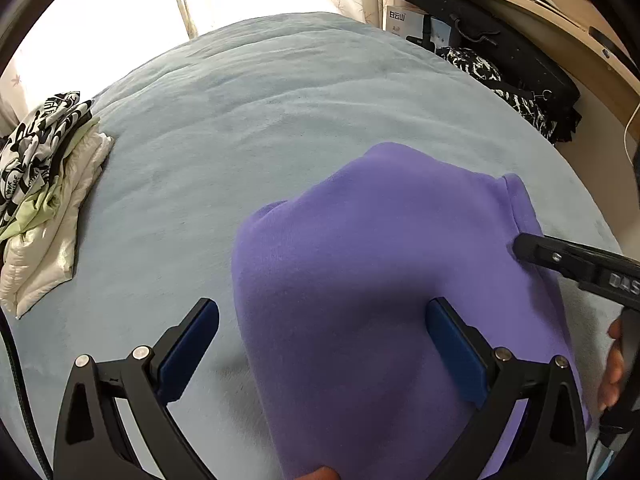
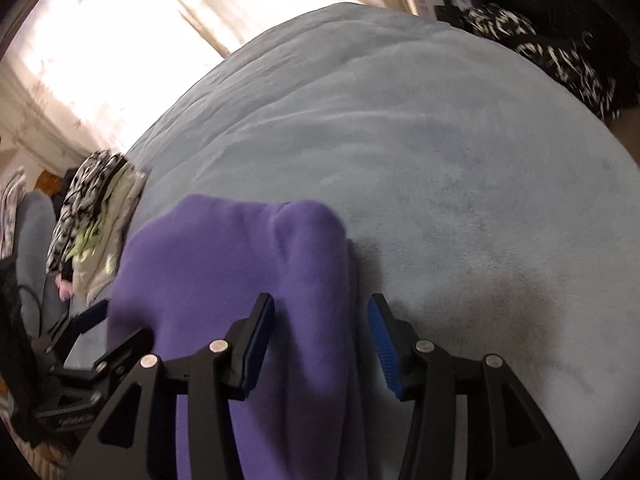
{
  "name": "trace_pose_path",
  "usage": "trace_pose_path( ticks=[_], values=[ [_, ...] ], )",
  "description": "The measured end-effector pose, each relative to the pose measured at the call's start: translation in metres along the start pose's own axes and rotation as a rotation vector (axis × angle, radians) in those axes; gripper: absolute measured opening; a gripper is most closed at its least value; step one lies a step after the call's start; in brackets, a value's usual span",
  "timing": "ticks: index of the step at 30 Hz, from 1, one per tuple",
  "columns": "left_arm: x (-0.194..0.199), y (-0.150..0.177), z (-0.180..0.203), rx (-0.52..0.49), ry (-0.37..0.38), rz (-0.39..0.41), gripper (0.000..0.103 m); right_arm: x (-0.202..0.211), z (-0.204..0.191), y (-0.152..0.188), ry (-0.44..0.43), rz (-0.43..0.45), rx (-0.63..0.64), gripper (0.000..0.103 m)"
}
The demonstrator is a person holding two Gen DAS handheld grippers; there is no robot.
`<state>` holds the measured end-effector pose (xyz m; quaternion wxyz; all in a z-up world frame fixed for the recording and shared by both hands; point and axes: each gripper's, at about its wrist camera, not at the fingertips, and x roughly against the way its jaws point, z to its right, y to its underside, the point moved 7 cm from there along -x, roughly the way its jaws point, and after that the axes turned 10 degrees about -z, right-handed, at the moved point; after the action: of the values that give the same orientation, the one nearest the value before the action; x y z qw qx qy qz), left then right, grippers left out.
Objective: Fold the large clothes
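Note:
A purple sweatshirt (image 1: 380, 280) lies folded into a compact bundle on the light blue bed cover (image 1: 240, 128). My left gripper (image 1: 322, 336) is open just above its near left part, one finger off the cloth's left edge, one over the cloth. My right gripper (image 2: 322, 340) is open and straddles the bundle's right edge (image 2: 320, 264); in the left wrist view its finger (image 1: 532, 250) touches the garment's right side. The left gripper (image 2: 96, 328) shows at the left of the right wrist view.
A pile of folded clothes (image 1: 44, 200), black-and-white print on top, sits at the bed's left edge. A black-and-white patterned cloth (image 1: 500, 84) and black cases lie beyond the bed's far right, under a wooden shelf (image 1: 540, 12). A bright curtained window is behind.

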<state>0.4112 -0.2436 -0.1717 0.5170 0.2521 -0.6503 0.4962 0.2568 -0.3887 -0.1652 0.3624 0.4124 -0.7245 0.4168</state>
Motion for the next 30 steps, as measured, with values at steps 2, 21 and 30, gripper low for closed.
trace_pose_path(
  ticks=[2, 21, 30],
  values=[
    [0.007, 0.002, -0.002, 0.002, -0.003, -0.003, 0.102, 0.013, -0.007, 0.003, 0.002, 0.005, 0.020, 0.065],
    [0.068, 0.102, -0.027, 0.089, 0.225, -0.042, 0.102, 0.071, -0.037, 0.068, 0.011, -0.049, 0.177, 0.098],
    [0.029, 0.128, -0.038, 0.221, 0.473, -0.166, 0.102, 0.033, -0.016, 0.086, -0.050, -0.190, 0.120, 0.100]
  ],
)
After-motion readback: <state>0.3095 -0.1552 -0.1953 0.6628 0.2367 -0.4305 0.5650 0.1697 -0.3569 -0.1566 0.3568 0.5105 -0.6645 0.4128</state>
